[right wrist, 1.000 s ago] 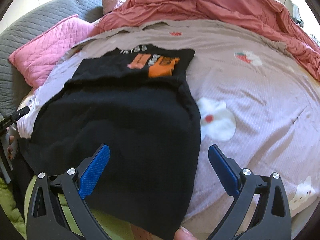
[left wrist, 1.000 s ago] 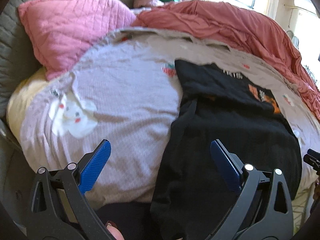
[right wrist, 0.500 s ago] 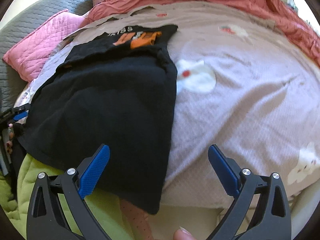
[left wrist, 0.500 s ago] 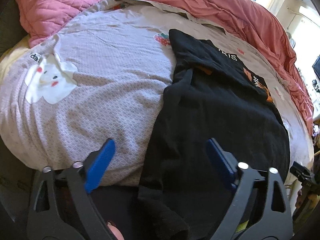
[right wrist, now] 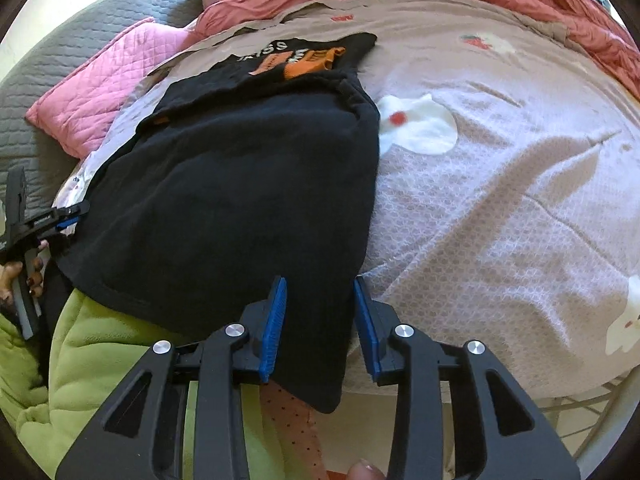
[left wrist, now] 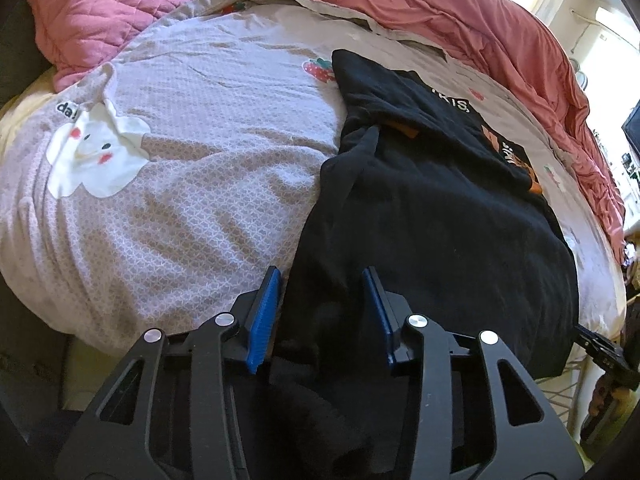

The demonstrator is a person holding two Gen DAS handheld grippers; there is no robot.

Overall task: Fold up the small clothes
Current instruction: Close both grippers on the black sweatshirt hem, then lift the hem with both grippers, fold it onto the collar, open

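Observation:
A black T-shirt with an orange and white print lies spread on the bed, its near hem hanging over the bed edge; it also shows in the right wrist view. My left gripper is partly closed, its blue pads on either side of the shirt's left hem corner with a gap still showing. My right gripper is likewise partly closed astride the shirt's right hem corner. The print end of the shirt is folded over at the far end.
The bed has a lilac cover with white animal patches. A pink quilted pillow and a salmon duvet lie at the back. A green blanket sits below the bed edge in the right wrist view.
Both grippers have dropped toward the near hem and their jaws have narrowed from wide open to close around the shirt's two hem corners.

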